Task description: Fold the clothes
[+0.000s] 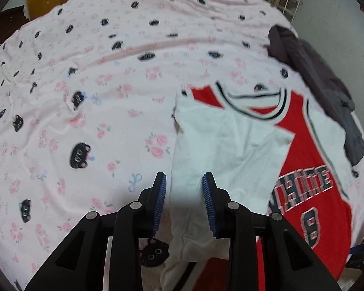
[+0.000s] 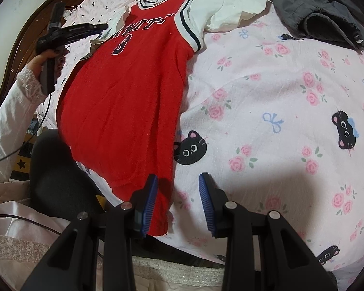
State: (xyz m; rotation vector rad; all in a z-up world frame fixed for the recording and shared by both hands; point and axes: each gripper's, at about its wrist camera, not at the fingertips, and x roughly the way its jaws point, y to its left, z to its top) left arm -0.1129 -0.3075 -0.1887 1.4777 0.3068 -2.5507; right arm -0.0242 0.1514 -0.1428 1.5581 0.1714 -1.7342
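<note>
So the red jersey (image 2: 123,101) is lying flat on the bed (image 2: 267,121), front side up with the lettering and number showing, and its hem runs to the near edge of the mattress. From the left wrist view, the white sleeve (image 1: 230,140) on that side looks like it's flipped inward over the red chest, so I'd guess one side is partly folded in. The other white sleeve (image 2: 230,9) sticks straight out onto the bedding, and the body is at full length, so the bulk of the folding looks like it's left to do. The left claw (image 1: 184,198) has its jaws apart with the white fabric running between the pads, not pinched as far as I can tell. The right claw (image 2: 178,201) is also open, sitting right at the bottom hem corner with one blue pad over the red cloth, gripping nothing. There's also a dark grey garment (image 2: 327,14) bunched up at the far side of the bed, not folded at all, so that one's probably waiting its turn.
</note>
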